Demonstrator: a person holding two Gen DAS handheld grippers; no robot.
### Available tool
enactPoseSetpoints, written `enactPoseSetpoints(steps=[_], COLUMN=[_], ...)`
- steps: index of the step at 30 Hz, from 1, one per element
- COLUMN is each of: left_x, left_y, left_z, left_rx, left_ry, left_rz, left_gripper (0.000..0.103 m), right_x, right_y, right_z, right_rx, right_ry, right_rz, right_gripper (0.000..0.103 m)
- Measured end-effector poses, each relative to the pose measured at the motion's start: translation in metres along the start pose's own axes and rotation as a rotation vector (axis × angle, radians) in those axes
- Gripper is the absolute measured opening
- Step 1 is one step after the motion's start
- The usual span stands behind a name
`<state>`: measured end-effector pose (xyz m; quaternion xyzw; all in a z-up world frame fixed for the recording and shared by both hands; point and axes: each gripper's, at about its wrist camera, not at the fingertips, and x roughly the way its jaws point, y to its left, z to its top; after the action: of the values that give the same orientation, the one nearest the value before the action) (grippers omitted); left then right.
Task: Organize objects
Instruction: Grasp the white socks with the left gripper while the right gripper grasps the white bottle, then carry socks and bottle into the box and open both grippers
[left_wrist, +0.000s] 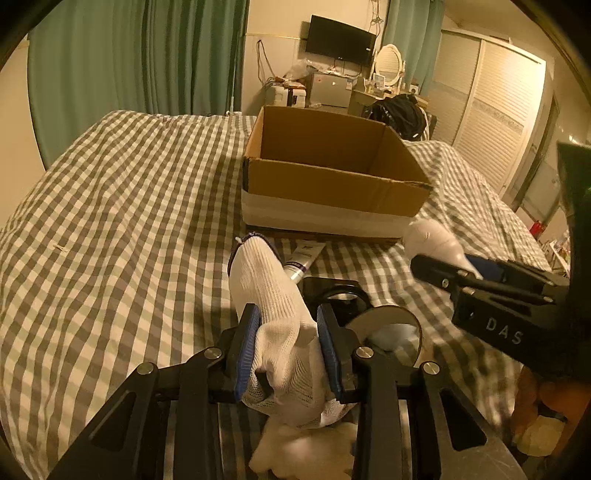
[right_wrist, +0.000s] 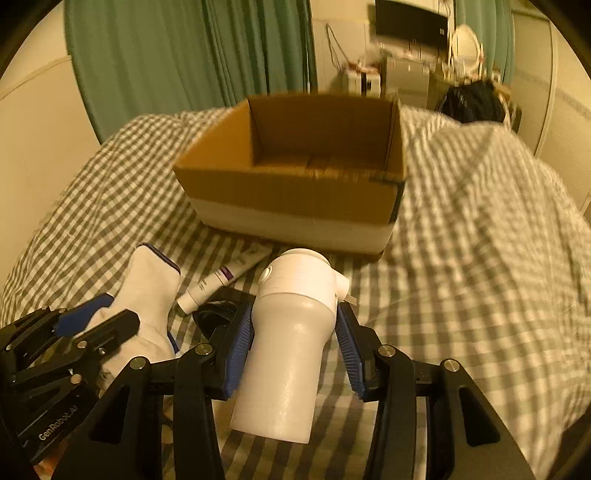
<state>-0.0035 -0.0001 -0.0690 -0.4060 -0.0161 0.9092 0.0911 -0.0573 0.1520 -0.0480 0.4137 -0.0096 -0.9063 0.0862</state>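
An open cardboard box (left_wrist: 325, 184) stands on the checked bed; it also shows in the right wrist view (right_wrist: 295, 192). My left gripper (left_wrist: 290, 314) is shut on a white knitted glove (left_wrist: 273, 295), which sticks up between the blue pads; the glove also shows in the right wrist view (right_wrist: 147, 288). My right gripper (right_wrist: 295, 321) is shut on a white plastic bottle (right_wrist: 291, 332), held off the bed short of the box; the bottle also shows in the left wrist view (left_wrist: 432, 240). A white tube (right_wrist: 225, 277) lies on the bed in front of the box.
A black round object (left_wrist: 336, 291) and a roll of tape (left_wrist: 391, 325) lie on the bed by the left gripper. Green curtains (left_wrist: 129, 55), a TV (left_wrist: 340, 38), a cluttered dresser and a louvred wardrobe (left_wrist: 491, 122) stand beyond the bed.
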Motion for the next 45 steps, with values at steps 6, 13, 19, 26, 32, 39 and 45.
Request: enactPoseSetpoints(steps=[6, 13, 19, 26, 32, 39, 45], left_x=[-0.022, -0.019, 0.003, 0.042, 0.043, 0.014, -0.019], left_y=[-0.012, -0.011, 0.001, -0.003, -0.015, -0.013, -0.017], left_z=[0.005, 0.006, -0.001, -0.01, -0.009, 0.01, 0.057], left_rx=[0.038, 0.013, -0.054, -0.01, 0.066, 0.055, 0.084], left_ry=[-0.032, -0.019, 0.018, 0.1, 0.099, 0.044, -0.072], left_rz=[0.008, -0.019, -0.004, 0.031, 0.068, 0.066, 0.033], left_gripper=[0.02, 0.023, 0.081, 0.081, 0.058, 0.049, 0.049], right_x=[-0.04, -0.065, -0.057, -0.025, -0.018, -0.034, -0.062], right_y=[0.008, 0.008, -0.001, -0.008, -0.018, -0.019, -0.013], right_z=[0.007, 0.011, 0.008, 0.0, -0.002, 0.001, 0.024], right_rx=[-0.023, -0.022, -0.007, 0.01, 0.038, 0.026, -0.031], right_ry=[-0.083, -0.133, -0.13, -0.074, -0.059, -0.096, -0.164], right_rz=[0.0, 0.009, 0.013, 0.037, 0.067, 0.072, 0.049], right_gripper=[0.045, 0.045, 0.045, 0.045, 0.045, 0.045, 0.045])
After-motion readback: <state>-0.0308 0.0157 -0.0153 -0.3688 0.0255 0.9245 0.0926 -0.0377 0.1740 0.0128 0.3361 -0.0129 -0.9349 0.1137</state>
